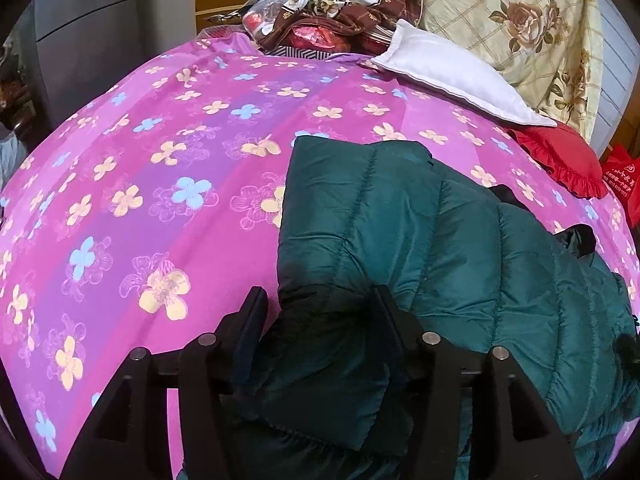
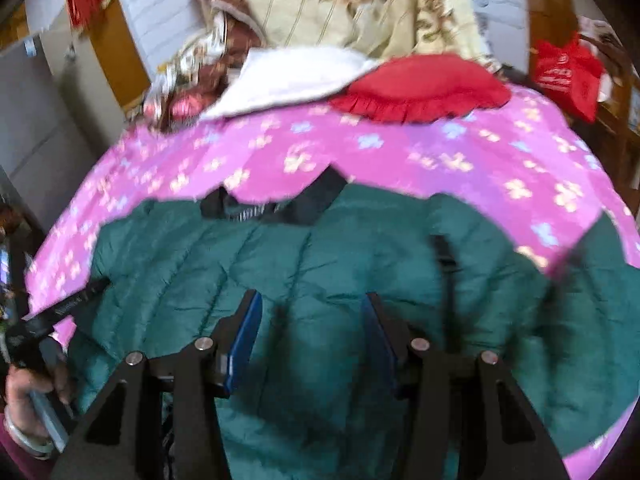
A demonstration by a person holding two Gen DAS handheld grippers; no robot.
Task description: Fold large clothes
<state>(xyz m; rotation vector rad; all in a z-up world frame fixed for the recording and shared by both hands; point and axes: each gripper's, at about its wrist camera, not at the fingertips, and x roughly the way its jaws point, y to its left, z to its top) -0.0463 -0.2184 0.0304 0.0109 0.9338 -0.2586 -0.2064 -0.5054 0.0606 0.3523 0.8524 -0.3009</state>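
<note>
Green puffer jacket (image 1: 420, 240) lies on the floral bedsheet (image 1: 160, 160), its folded edge between our left gripper (image 1: 320, 300) jaws, which stand spread with no pinch visible. Right gripper (image 2: 312, 304) hovers spread over the jacket's middle, empty. We'd flatten the fold before regrasping. White pillow (image 1: 452, 72) and red cushion (image 2: 420, 88) sit beyond, clear.

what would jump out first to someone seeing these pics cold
The dark green puffer jacket sprawled across the near half of a bright pink flowered bedspread. Behind it, at the bed's far end, lie a white pillow and a red frilled cushion.
</note>
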